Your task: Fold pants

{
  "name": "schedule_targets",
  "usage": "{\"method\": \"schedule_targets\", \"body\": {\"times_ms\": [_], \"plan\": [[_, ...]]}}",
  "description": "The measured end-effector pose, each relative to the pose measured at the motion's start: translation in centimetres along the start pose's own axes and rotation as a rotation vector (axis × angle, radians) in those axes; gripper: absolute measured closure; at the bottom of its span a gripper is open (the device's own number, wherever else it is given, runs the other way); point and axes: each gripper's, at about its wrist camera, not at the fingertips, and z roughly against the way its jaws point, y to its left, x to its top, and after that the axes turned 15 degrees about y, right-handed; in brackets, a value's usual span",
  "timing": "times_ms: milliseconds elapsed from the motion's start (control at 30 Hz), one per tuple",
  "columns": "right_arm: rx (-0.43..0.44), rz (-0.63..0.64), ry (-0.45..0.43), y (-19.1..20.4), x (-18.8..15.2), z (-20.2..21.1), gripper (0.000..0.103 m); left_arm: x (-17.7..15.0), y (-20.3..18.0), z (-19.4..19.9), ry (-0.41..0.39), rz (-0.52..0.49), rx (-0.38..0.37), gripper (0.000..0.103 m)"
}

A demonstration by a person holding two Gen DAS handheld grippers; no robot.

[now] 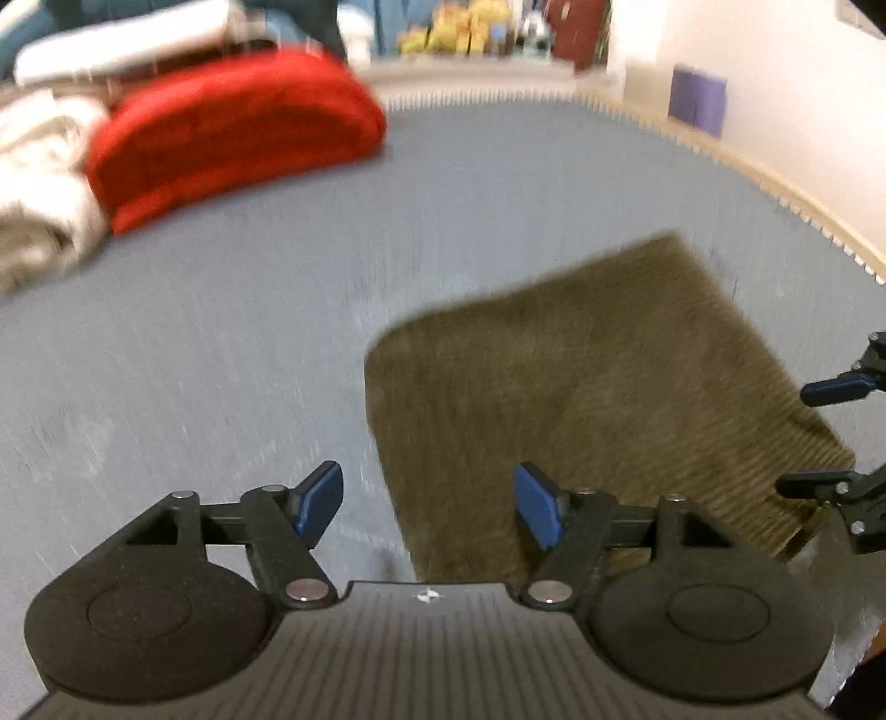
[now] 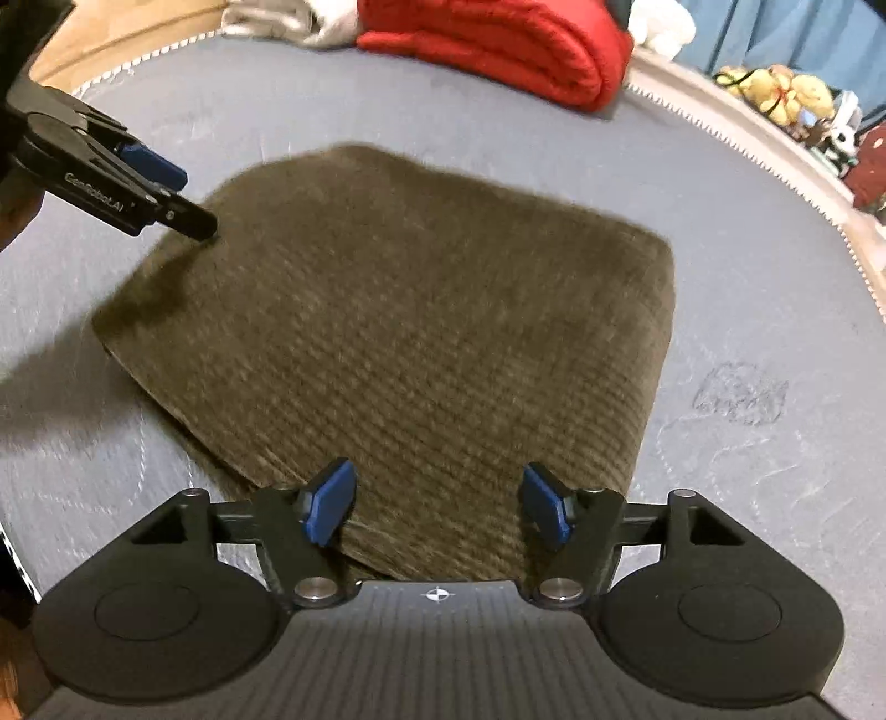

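**Olive corduroy pants folded into a compact block on the grey mat**

Olive-brown ribbed cloth, seemingly corduroy, is seen lying flat as a folded, roughly square bundle: the pants [image 2: 398, 332] rest near the middle of the grey mat [image 2: 747, 266], well apart from the red folded garment [image 2: 498, 39] and the pale clothes [image 1: 39, 183] stacked at the far edge.

At the left, the left gripper [image 1: 429, 507] is held with its blue pads spread wide and nothing between them; in the right wrist view its tip appears over or at the left corner of the pants, though contact cannot be confirmed. At the right, the right gripper [image 2: 437, 507] is likewise spread wide and empty, poised above the near edge of the bundle.

The fabric is judged soft, limp and fairly thick, with a ribbed nap that should resist slipping. Several layers are stacked, so some weight and springiness are to be expected. A hold is best taken at the corners or along a folded edge, through all layers, so that none is left behind or dragged askew.
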Motion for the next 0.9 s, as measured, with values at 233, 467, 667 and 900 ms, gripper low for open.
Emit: {"method": "schedule_targets", "body": {"times_ms": [233,467,667,900], "plan": [[-0.125,-0.182,-0.194,-0.1,0.1,5.6,0.004,0.0,-0.5,7.6,-0.246,0.127,0.122,0.002],[0.027,-0.610,-0.283,-2.7,-1.1,12.2,0.001,-3.0,-1.6,10.7,-0.132,0.295,0.038,0.000],[-0.060,-0.689,-0.328,0.9,-5.5,8.2,0.001,-6.6,-3.4,7.5,0.067,0.320,-0.005,0.000],[-0.046,-0.638,-0.200,1.8,-4.8,4.9,0.001,-6.9,-2.9,5.8,0.068,0.314,-0.009,0.000]]}}
